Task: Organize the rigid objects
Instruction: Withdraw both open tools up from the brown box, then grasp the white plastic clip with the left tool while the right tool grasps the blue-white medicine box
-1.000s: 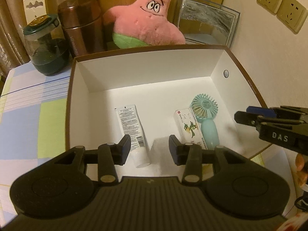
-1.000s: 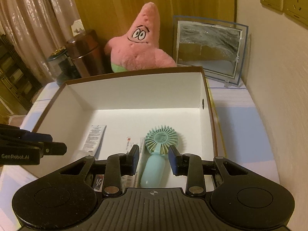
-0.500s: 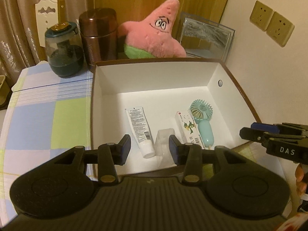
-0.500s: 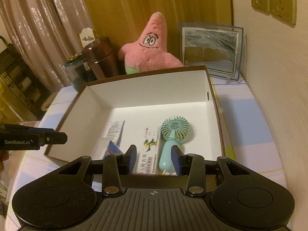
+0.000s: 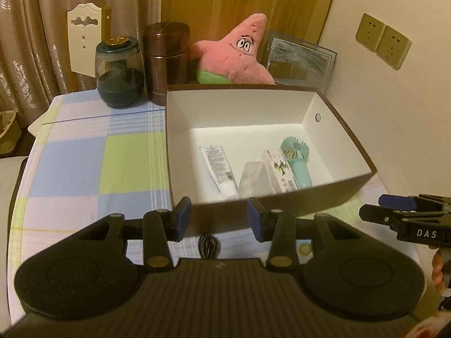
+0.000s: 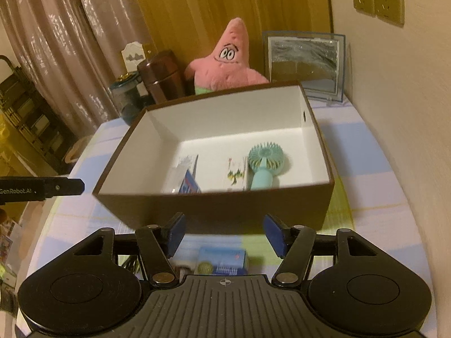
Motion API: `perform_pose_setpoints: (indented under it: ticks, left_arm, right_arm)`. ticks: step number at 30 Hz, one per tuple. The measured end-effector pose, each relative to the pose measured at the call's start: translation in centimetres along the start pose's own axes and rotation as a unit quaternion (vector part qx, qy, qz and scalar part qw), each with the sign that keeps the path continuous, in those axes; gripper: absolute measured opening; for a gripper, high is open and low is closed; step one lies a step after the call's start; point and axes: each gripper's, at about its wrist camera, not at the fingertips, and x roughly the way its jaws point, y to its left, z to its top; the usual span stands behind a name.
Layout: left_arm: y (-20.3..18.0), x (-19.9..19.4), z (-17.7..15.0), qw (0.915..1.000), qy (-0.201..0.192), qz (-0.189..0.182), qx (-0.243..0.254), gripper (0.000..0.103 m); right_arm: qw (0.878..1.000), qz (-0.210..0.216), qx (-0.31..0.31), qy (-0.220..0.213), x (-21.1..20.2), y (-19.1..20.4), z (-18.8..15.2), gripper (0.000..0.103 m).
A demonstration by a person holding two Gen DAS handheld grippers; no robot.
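Checked tablecloth (image 5: 84, 155) bare left of box (image 5: 282, 205); both tools (image 5: 215, 218) (image 6: 222, 235) released, empty, before its near edge.

Open box on the counter, four things inside

In the box (image 5: 342, 187) — left to right — lie a tube (image 5: 218, 166), a clear packet (image 5: 252, 178), a carton (image 5: 279, 170) and a fan (image 5: 296, 157); behind it stand a jar (image 5: 119, 76), a canister (image 5: 166, 62), a plush star (image 5: 239, 56) and a frame (image 5: 300, 62).

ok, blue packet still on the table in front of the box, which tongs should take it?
Probably right. The right tongs are open and empty, with the blue packet directly below their gap. The left tongs sit over a black whisk instead.
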Motion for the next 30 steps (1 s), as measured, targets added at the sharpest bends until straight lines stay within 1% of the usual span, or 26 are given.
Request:
perform_pose_setpoints:
  ticks: [6,14,15,17,19,24,30]
  left_arm:
    - [0.5,-1.4,-2.7,1.0,0.006,-0.002,0.001,0.04]
    - [1.0,-1.8,-6.4,0.9995,0.033,-0.002,0.0,0.04]
    - [1.1,-1.8,-6.8,0.9993,0.036,-0.002,0.0,0.041]
    - [1.0,-1.6,-7.7,0.999,0.044,0.0,0.003,0.045]
    - [1.0,-1.4,-8.6,0.9986,0.053,0.001,0.005,0.045]
    - [0.6,-0.5,-10.5,0.9969,0.078,-0.008,0.008,0.045]
    - [-0.6,0.6,-12.1,0.9958,0.084,-0.015,0.032,0.047]
  right_arm:
    - [1.0,0.002,0.007,0.02,-0.6,0.7,-2.6,0.062]
    - [0.998,0.007,0.005,0.065,0.1,1.8,-6.2,0.062]
    - [0.998,0.006,0.003,0.07,0.3,1.9,-6.5,0.062]
    - [0.997,0.007,0.001,0.081,0.5,2.2,-7.3,0.062]
    - [0.996,0.009,0.002,0.09,0.7,2.4,-8.0,0.062]
    - [0.994,0.004,0.003,0.108,1.4,2.7,-9.1,0.062]
    - [0.992,-0.007,0.009,0.122,1.9,2.5,-9.5,0.064]
